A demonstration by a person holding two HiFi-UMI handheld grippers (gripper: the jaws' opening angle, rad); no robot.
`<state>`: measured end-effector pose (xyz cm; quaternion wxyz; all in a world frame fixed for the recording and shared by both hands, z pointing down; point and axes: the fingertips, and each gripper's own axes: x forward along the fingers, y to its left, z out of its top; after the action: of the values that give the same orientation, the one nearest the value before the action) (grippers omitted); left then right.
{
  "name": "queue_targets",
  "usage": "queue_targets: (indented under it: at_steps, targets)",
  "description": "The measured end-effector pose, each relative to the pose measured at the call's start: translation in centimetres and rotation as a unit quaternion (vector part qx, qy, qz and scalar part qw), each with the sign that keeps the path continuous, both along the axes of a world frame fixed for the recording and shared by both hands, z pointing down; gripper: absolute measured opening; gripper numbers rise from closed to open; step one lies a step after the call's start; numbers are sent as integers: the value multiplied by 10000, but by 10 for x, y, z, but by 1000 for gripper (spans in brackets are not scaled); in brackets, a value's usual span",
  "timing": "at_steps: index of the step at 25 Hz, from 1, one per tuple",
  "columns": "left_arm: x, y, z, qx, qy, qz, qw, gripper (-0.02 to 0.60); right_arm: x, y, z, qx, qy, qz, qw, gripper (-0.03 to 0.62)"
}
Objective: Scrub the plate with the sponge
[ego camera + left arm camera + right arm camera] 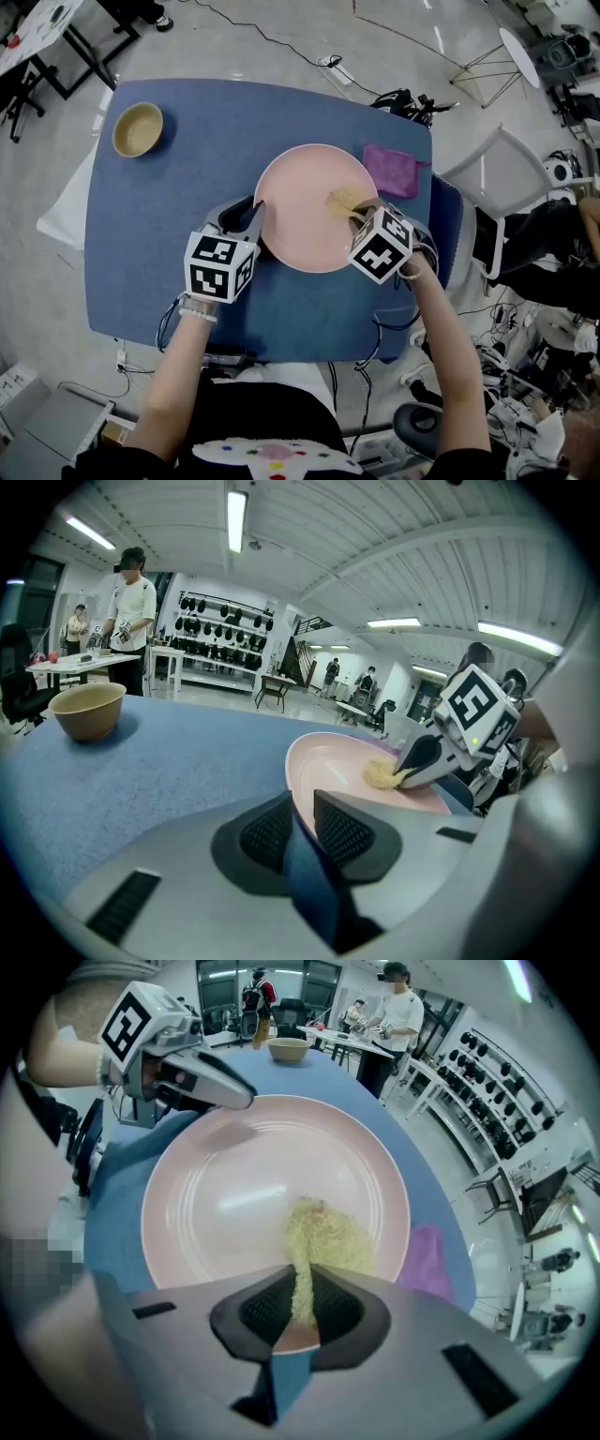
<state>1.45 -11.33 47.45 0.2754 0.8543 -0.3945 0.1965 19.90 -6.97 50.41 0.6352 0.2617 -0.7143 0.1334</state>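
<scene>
In the head view the marker cube of the right gripper (302,1309) covers its own jaws, and in that gripper's view its grey body cuts off the near rim of the pink round plate (305,211). The pinched end of the yellow fibrous sponge (323,1237) disappears between the ribbed pads, so its full length cannot be seen.

A blue cloth-covered table (187,187) bears the plate. A tan bowl (138,129) stands well beyond the left fingers (267,834), and a purple cloth (392,170) lies just past the right fingers (337,1309), off the plate's rim. A white chair (497,173) stands beside the table. The room is a bright hall with ceiling strip lights, wall racks and people standing (131,621) at far tables.

The left gripper (300,822) has its jaws clamped on the plate's left rim, one pad over it and one under. The right gripper's jaws are squeezed nearly together on the sponge. The sponge's long axis runs straight ahead from those fingers, narrow at the pads and fanning wider toward the plate's middle, resting on the plate's right part.
</scene>
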Motion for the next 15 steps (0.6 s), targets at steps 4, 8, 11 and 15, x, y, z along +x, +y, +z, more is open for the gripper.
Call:
queue_targets:
  at_steps: [4,8,11,15]
  targets:
    - [1,1,0,-1,-1,-6,10000,81,1,-22,1,294,-92,325,9990,40]
    - [0,-1,0,3,12,-19,10000,81,-2,-41,1,485,-150,497,9975,40]
    - [0,0,0,11,10,-32,10000,81,-3,-52,1,596,-202,616,9961,40]
    - [0,1,-1,19,25,-35,10000,81,-7,-62,1,729,-205,685,9948,40]
